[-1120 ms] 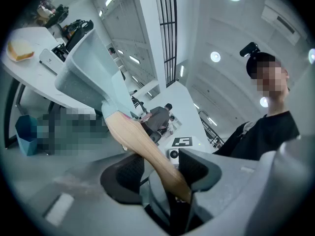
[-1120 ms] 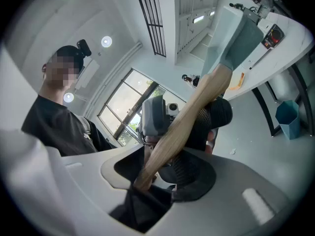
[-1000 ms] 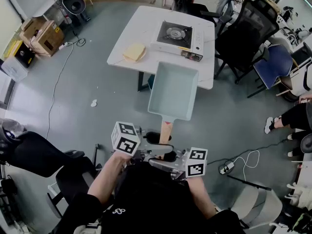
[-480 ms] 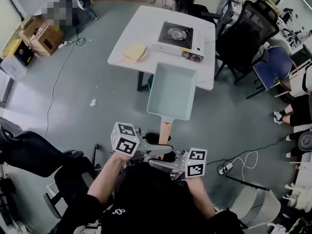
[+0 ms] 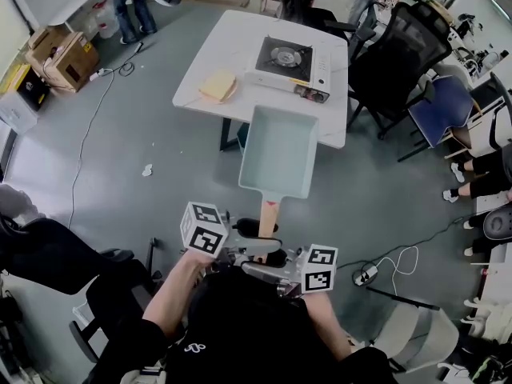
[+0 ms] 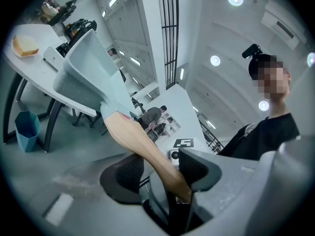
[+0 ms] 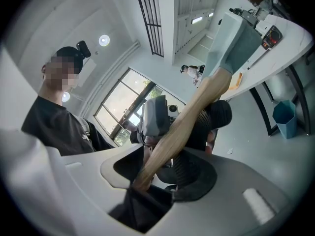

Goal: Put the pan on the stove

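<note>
A pale green rectangular pan [image 5: 278, 150] hangs level in the air just short of the white table [image 5: 210, 50]. On that table sits a portable gas stove [image 5: 288, 58]. The pan's wooden handle [image 5: 270, 214] points back at me. My left gripper [image 5: 253, 229] is shut on the handle from the left, and my right gripper [image 5: 277, 256] is shut on its end from the right. In the left gripper view the handle [image 6: 140, 144] runs between the pads of the left gripper [image 6: 158, 170] up to the pan [image 6: 83, 68]. In the right gripper view the handle [image 7: 192, 112] crosses the right gripper [image 7: 162, 167].
A yellow sponge-like block [image 5: 218, 86] lies on the table's left part. Black office chairs [image 5: 400, 50] and a blue chair [image 5: 440, 106] stand to the right, with a blue bin [image 7: 284, 117] under the table. Cardboard boxes [image 5: 60, 54] and floor cables [image 5: 396, 262] lie around. A person [image 5: 132, 2] stands far back left.
The pan and both grippers keep almost the same pose. A person has walked in at the far back left, and the seated person's legs at the right have shifted.
</note>
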Tool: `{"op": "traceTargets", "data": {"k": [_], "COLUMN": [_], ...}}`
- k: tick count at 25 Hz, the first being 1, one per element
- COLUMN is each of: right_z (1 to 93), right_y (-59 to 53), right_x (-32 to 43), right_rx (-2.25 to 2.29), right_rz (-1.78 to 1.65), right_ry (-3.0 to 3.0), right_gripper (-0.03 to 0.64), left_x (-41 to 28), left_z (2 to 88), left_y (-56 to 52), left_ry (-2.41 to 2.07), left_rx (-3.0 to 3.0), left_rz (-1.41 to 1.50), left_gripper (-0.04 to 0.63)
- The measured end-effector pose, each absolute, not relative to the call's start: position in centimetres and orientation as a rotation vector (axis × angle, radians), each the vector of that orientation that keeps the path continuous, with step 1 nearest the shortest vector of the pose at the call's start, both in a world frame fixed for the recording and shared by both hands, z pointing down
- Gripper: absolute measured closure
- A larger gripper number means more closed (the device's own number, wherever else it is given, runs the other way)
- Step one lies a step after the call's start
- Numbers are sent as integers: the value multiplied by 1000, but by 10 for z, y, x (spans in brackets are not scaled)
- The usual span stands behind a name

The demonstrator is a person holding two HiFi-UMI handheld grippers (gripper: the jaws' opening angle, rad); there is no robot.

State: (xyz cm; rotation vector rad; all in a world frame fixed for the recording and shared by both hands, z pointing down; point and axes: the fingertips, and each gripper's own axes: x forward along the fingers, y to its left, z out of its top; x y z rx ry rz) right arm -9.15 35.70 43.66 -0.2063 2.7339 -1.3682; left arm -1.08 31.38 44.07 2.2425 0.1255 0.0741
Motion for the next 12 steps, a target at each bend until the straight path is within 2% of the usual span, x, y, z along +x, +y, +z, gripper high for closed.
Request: {"op": "traceTargets", "data": {"k": [12], "right_z": [432], "right_y": [349], "right_x": [-95], "right_rx": [-223], "right_rz": [-1332], "right_ry": [2737], "right_gripper": [424], "left_x": [-13], "left_z": [436], "left_y": [307], "left_ry": [128], "left_rx": [2263], "left_rz": [90], "left_gripper": [370]}}
